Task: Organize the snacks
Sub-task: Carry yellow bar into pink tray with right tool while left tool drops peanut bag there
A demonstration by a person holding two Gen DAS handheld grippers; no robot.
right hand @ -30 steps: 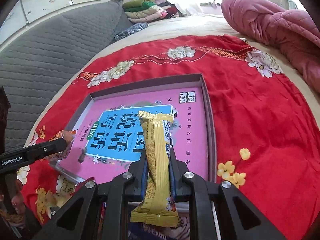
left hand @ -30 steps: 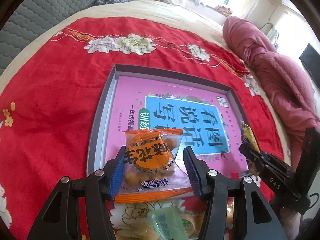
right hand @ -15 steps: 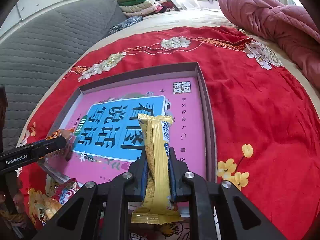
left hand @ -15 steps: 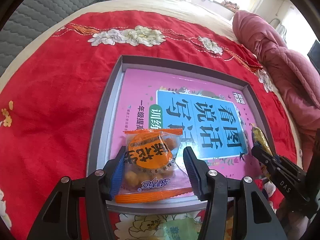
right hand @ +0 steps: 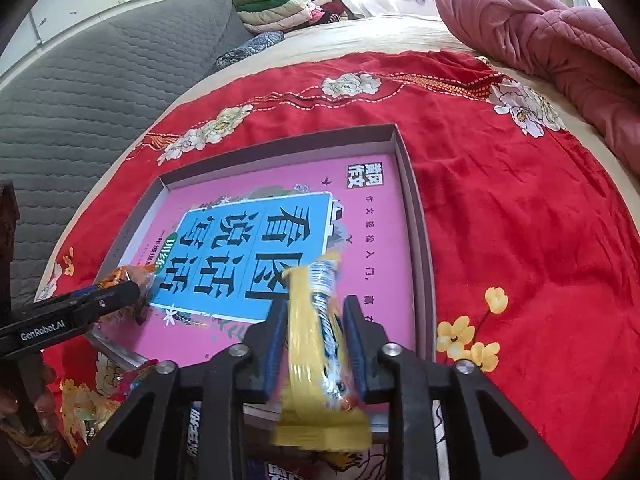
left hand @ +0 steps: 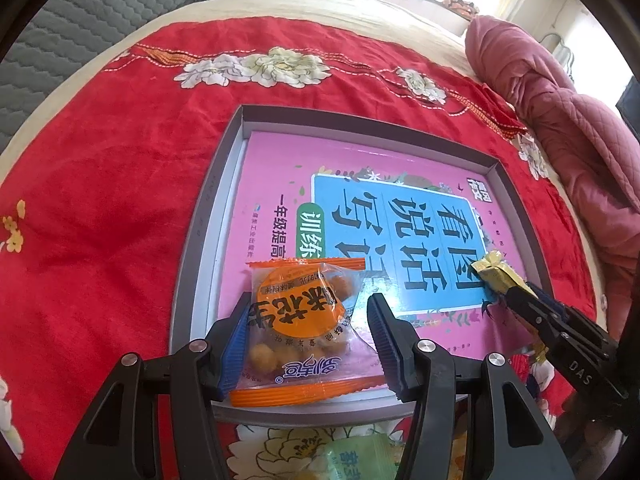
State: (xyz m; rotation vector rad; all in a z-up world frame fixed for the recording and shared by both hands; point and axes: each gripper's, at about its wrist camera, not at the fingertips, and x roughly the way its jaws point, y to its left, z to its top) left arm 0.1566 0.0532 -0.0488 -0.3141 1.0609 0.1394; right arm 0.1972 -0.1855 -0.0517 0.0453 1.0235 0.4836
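Note:
My left gripper [left hand: 308, 304] is shut on an orange packet of peanuts [left hand: 298, 320], held over the near edge of a shallow grey tray [left hand: 192, 280]. A pink and blue book [left hand: 360, 184] lies in the tray. In the right wrist view, my right gripper [right hand: 316, 306] hovers over the tray's near right corner [right hand: 420, 248]. Its jaws are opening, and a long yellow snack bar [right hand: 308, 340] stands between them, blurred at its lower end and loose from the pads. Each gripper shows at the other view's edge: the right one [left hand: 516, 292] and the left one [right hand: 136, 292].
A red cloth with flower patterns [left hand: 100, 200] covers the bed under the tray. More snack packets lie just in front of the tray, a green one [left hand: 356, 460] among them. A pink quilt [right hand: 560, 32] is heaped at the far right, and a grey padded surface [right hand: 80, 100] runs along the left.
Both grippers have come forward over the tray's near edge. The right jaws have parted and the yellow bar has slid down between them. The left grip on the peanut packet is unchanged.

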